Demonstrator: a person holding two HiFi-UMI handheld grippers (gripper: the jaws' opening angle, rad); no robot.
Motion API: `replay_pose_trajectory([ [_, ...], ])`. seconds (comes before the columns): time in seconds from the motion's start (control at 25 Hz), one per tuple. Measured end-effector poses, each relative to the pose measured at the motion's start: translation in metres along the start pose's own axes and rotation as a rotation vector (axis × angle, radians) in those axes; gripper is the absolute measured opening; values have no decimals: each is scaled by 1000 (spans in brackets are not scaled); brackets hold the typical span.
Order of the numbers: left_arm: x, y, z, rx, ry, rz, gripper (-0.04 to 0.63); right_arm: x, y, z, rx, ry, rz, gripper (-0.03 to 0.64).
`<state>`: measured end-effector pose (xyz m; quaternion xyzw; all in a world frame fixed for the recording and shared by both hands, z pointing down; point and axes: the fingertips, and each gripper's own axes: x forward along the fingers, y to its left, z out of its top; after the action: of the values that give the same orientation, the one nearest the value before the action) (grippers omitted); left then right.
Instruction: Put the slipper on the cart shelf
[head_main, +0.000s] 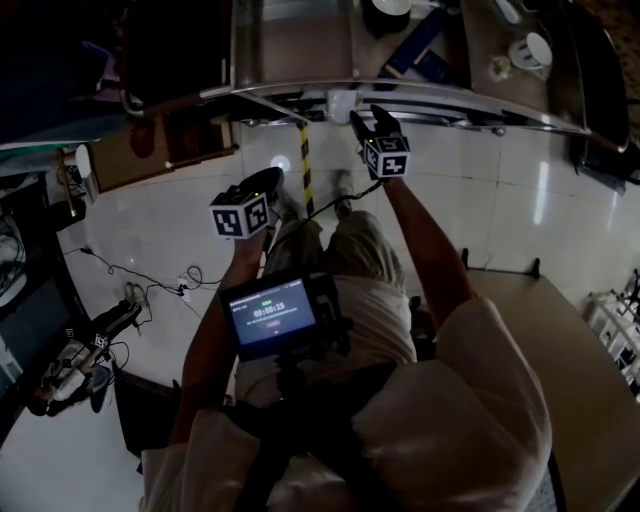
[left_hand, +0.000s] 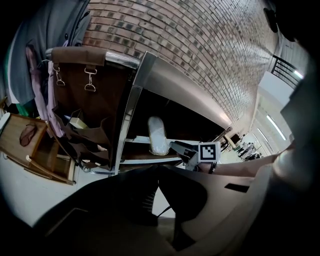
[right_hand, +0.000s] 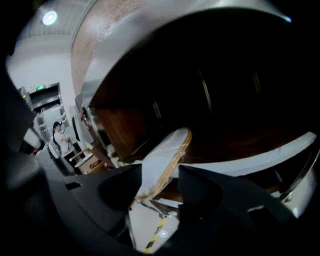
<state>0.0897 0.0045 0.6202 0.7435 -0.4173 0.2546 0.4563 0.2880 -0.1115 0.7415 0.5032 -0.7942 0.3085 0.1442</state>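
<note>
We stand over a glossy white tiled floor (head_main: 480, 190) crossed by a strip of yellow-and-black tape (head_main: 306, 165). A brick wall (left_hand: 200, 40) rises beyond the left gripper (left_hand: 159, 170). Ahead of both grippers is a metal cart (head_main: 420, 95), its top loaded with cups and a blue box, and a brown bag (left_hand: 85, 90) hangs on its side, off to the left of the left gripper.

The right gripper (right_hand: 160, 175) reaches up to the cart shelf (right_hand: 260, 155) with its jaws spread wide. The slipper (right_hand: 162, 162), pale and wrapped in clear plastic, lies on that shelf. Its near end juts out over the edge into the gap between the jaws. We see the left jaw just beside it, but neither pad presses on it.

The left gripper hangs lower and further back from the cart, jaws pressed together on nothing. The slipper sits ahead of it and above its tips, just left of the right gripper's marker cube (left_hand: 209, 152).
</note>
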Motion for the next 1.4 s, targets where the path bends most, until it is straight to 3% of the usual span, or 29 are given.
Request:
replay_pose_trajectory([
  [0.08, 2, 0, 6, 2, -5, -1, 0, -10, 16, -16, -48, 40, 32, 151],
  [0.16, 5, 0, 12, 8, -8, -2, 0, -13, 34, -37, -104, 98, 81, 107],
  [0.36, 9, -4, 25, 22, -15, -6, 0, -3, 62, -68, -221, 268, 130, 94],
  [0.52, 11, -3, 28, 20, -16, -2, 0, 22, 59, -75, -214, 363, 127, 94],
  [1.12, -23, 18, 24, -42, -76, 70, 0, 74, 7, -22, -166, 352, -7, 89],
  [1.28, -32, 13, 27, -68, -133, 57, 0, 57, 8, -18, -127, 340, 42, 91],
  [1.4, -44, 8, 40, -66, -202, 16, 0, 24, 28, -1, -91, 266, 116, 106],
])
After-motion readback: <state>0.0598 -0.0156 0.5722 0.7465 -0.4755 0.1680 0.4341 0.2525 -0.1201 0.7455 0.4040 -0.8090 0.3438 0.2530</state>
